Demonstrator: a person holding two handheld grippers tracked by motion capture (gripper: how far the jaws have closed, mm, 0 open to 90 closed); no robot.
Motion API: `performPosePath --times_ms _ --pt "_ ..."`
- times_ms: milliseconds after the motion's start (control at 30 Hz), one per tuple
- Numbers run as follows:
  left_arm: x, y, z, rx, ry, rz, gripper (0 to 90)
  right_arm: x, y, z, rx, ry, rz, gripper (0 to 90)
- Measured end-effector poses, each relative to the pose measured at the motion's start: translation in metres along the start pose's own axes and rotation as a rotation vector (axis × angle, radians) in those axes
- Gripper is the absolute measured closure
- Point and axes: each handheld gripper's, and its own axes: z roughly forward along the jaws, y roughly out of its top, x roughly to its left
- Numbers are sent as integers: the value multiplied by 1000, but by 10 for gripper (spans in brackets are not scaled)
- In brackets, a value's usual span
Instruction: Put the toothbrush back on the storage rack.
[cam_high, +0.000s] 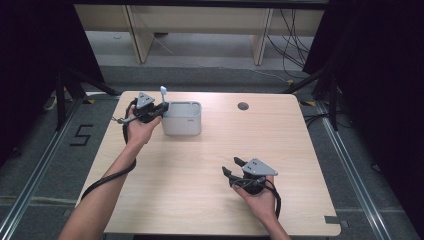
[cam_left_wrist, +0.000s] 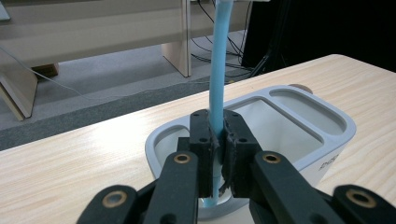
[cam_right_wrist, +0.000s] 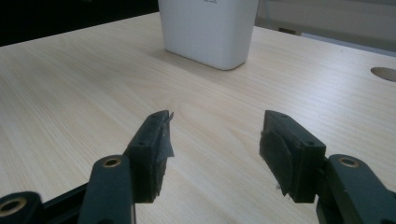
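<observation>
At the near right of the tabletop (cam_high: 210, 170), the right gripper (cam_right_wrist: 215, 149) rests low with its jaws spread and nothing between them. Farther off, at the far left, the left gripper (cam_left_wrist: 217, 140) has its jaws pressed onto a light blue stick (cam_left_wrist: 218, 70), held upright, its lower end hanging at the near-left corner of the white divided caddy (cam_left_wrist: 322, 140). It looks as if the stick is being put into a compartment; the grasp and carry seem done, while lowering it in and letting go remain. Which compartment it will enter cannot be told.
</observation>
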Motion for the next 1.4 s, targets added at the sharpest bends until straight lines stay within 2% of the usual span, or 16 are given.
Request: performPosePath --times_ms 33,233,833,867,900,1067,1200,1267,1367,1400 --pt "0 0 0 1 1 -1 828 -1 0 0 -12 -12 -13 433" --pt "1 -2 1 9 1 -4 828 0 0 0 -8 6 5 433" --pt "3 -6 3 36 5 -21 824 0 0 0 -7 -1 -1 433" --pt "3 -6 3 38 4 -22 824 -1 0 0 -9 -9 -14 433" --pt "3 -7 3 40 5 -24 823 0 0 0 -8 -2 0 433" --pt "3 -8 4 51 3 -31 818 0 0 0 -4 2 -2 433" --pt "4 -8 2 51 0 -43 787 -1 0 0 -11 -11 -16 433" --pt "3 -8 0 47 -2 -48 764 0 0 0 -11 -4 -6 433" --pt "3 -8 -3 46 -3 -43 689 0 0 0 -7 -1 0 433" --pt "2 -8 -4 43 -2 -43 658 -1 0 0 -9 -9 -15 433"
